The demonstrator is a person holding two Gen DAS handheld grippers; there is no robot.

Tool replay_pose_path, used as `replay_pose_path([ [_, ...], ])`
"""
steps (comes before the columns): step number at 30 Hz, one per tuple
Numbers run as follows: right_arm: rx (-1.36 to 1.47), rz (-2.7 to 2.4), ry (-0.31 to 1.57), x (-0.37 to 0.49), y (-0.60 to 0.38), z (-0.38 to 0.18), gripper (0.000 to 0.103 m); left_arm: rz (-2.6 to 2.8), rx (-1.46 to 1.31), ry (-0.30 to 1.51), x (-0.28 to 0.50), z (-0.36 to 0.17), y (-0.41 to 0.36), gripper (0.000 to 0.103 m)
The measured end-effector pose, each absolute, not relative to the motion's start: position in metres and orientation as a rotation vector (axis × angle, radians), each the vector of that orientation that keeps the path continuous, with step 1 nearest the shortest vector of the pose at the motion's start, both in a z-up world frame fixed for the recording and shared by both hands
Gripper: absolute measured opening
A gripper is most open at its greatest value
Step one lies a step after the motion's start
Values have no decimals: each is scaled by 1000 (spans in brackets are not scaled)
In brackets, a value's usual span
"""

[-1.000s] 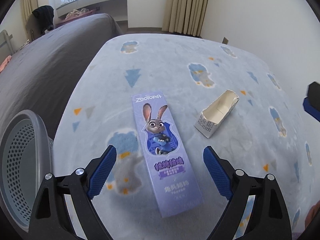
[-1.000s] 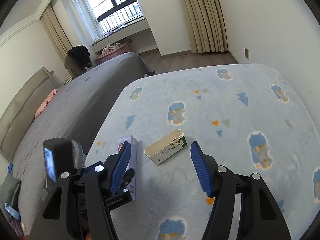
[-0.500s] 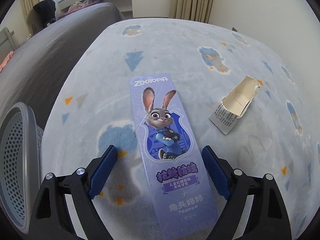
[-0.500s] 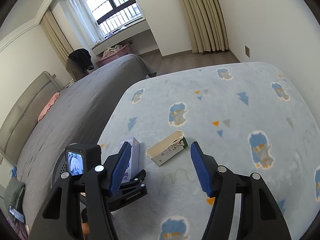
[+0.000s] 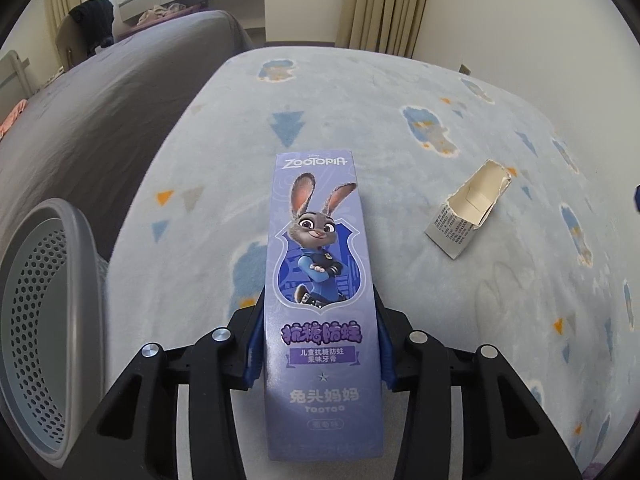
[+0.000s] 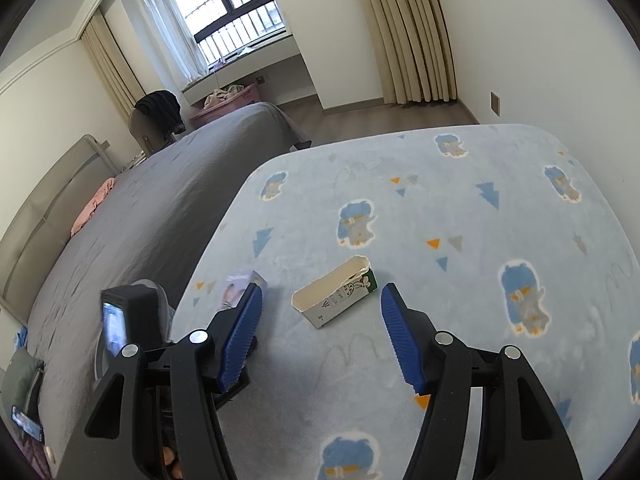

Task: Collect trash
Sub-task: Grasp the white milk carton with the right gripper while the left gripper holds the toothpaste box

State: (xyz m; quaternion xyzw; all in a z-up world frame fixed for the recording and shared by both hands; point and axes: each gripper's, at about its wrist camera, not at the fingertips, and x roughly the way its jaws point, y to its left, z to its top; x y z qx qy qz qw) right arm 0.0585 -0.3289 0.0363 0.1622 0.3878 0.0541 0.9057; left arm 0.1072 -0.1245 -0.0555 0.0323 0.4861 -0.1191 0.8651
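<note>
The left tongs (image 5: 320, 344) are clamped on the long purple cardboard toothpaste box (image 5: 320, 280). At its 2 o'clock, the torn white carton (image 5: 468, 212) lies on the pale blue patterned blanket (image 5: 400, 92). The right tongs (image 6: 320, 336) gape wide, holding nothing, the carton just beyond them. A grey perforated plastic basket (image 5: 36, 320) sits at 9 o'clock.

black frames, ribbed blue fingers (image 6: 400, 340), silver screws.

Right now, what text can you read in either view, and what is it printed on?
"ZOOTOPIA": top of the purple toothpaste box, clamped in the left gripper.
"抗糖防蛀": large letters lower on its face.
"儿童抗糖防蛀 果味牙膏": banner below that.
"兔头妈妈 TOOTOO": near the bottom end.
The small oval tag below is too blurred to read.
Torn white carton: fine print, too small.
</note>
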Motion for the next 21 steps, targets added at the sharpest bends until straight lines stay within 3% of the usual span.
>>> replay_pose_path([
  [14,247,81,865,78,-272,-5,62,-229,66,894,79,7,-48,43],
  [21,270,21,890,98,-257,-27,62,-216,77,874,76,12,-17,43],
])
